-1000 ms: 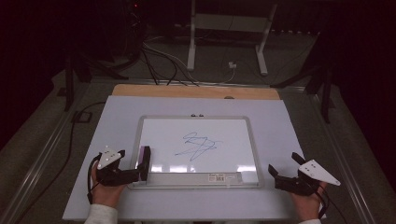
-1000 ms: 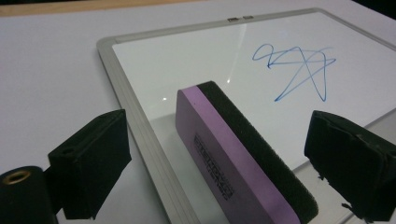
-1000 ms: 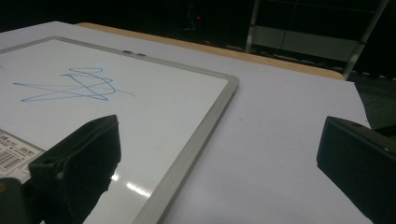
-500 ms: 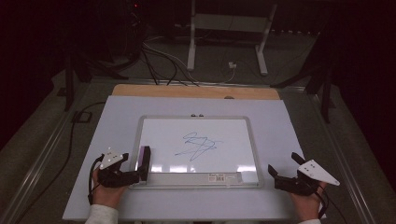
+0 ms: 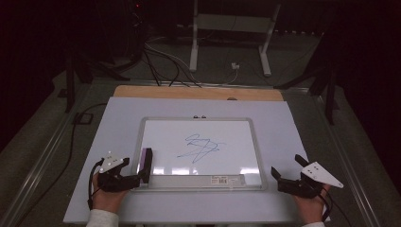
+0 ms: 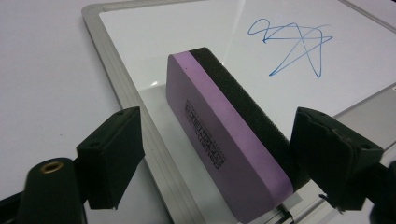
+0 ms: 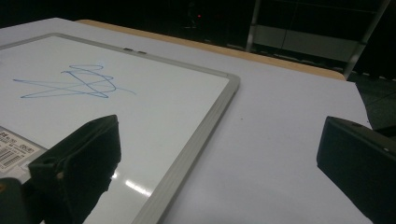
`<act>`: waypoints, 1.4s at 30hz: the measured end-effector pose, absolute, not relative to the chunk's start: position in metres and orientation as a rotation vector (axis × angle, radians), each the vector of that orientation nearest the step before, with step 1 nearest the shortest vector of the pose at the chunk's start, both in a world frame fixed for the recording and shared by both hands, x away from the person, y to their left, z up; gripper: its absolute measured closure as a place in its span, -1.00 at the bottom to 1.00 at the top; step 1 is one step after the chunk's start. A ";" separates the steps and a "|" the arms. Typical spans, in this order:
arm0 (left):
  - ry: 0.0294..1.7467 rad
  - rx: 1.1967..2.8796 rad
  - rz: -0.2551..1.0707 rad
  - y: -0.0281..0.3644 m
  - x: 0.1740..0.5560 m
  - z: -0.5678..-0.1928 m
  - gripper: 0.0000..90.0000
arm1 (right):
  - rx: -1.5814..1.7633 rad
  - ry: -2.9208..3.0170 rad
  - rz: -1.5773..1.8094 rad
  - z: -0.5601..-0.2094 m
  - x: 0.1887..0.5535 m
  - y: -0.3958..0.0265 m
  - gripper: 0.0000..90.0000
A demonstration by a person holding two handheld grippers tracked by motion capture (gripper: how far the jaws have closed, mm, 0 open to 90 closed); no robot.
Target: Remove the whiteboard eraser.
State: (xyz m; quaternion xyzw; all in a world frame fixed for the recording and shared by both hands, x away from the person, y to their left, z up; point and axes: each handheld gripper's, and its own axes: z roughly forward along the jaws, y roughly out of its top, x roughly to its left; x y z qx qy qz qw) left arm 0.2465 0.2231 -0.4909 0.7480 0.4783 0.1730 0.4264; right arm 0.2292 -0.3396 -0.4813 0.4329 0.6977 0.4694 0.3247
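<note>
— Well, how are the fingers point(image 6: 112, 158) set?
— Both pairs are held apart; the left gripper point(image 6: 219, 161) straddles an eraser point(image 6: 229, 135) stood on edge at the whiteboard point(image 5: 236, 137) corner. Light, slightly soft foam is judged; the long flat faces should be pinched.

The left tool point(image 5: 142, 176) sits at the whiteboard's point(image 5: 255, 142) near left corner, held by the left hand point(image 5: 106, 198), jaws spread wide and touching nothing. The right tool point(image 5: 286, 177) rests off the whiteboard's near right corner in the right hand point(image 5: 309, 208), jaws likewise wide apart.
</note>
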 end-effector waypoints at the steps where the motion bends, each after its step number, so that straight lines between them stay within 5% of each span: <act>1: 1.197 1.869 0.432 0.223 0.246 -0.491 -0.56 | 1.134 1.829 1.230 -0.481 0.229 -0.340 -0.99; 42: 1.190 1.962 0.417 0.206 0.247 -0.495 -0.41 | 1.131 1.829 1.220 -0.481 0.229 -0.339 -0.99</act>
